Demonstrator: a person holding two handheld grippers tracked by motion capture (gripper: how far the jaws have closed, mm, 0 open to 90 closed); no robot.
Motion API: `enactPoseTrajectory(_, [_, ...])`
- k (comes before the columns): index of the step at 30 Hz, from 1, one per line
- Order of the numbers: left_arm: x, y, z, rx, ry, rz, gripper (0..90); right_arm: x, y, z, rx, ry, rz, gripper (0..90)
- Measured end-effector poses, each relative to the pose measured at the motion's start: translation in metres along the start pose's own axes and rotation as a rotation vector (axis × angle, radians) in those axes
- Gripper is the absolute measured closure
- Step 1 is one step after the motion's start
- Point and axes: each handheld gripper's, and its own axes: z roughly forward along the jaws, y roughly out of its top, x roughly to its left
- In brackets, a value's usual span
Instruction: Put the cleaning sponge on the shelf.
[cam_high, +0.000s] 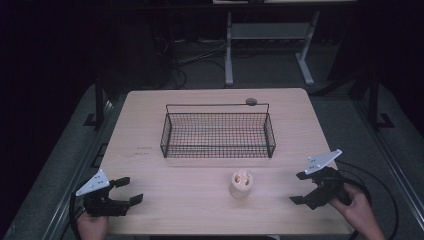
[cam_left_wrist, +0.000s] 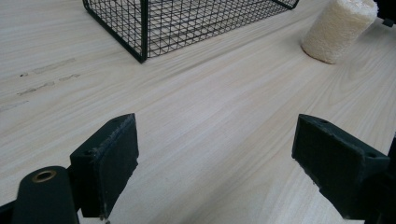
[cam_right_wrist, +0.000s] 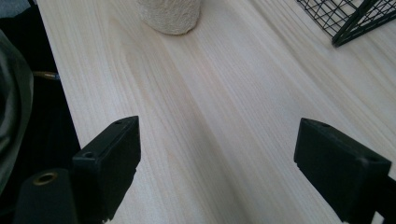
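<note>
1. The cream, cylindrical loofah sponge piece stands upright on the pale wooden desk, just in front of the black wire mesh basket and apart from it.
2. Left gripper sits at the near-left edge, fingers spread wide, holding nothing.
3. Right gripper sits at the near right, fingers also wide and empty, nearer the sponge.
4. Likely step: reach and grasp. Best to approach level with the right gripper, straddle the sponge mid-height and close gently, since it looks soft and light and could tip.
</note>
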Motion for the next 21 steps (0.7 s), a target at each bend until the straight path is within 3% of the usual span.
enactPoseTrajectory(17, [0.000, 0.000, 0.000, 0.004, -0.002, 0.001, 13.4, -0.001, 0.024, -0.001, 0.054, 0.032, -0.053, 14.5])
enactPoseTrajectory(21, [0.000, 0.000, 0.000, 0.003, -0.001, 0.001, 13.4, 0.000, 0.032, -0.001, 0.065, 0.034, -0.087, 14.6])
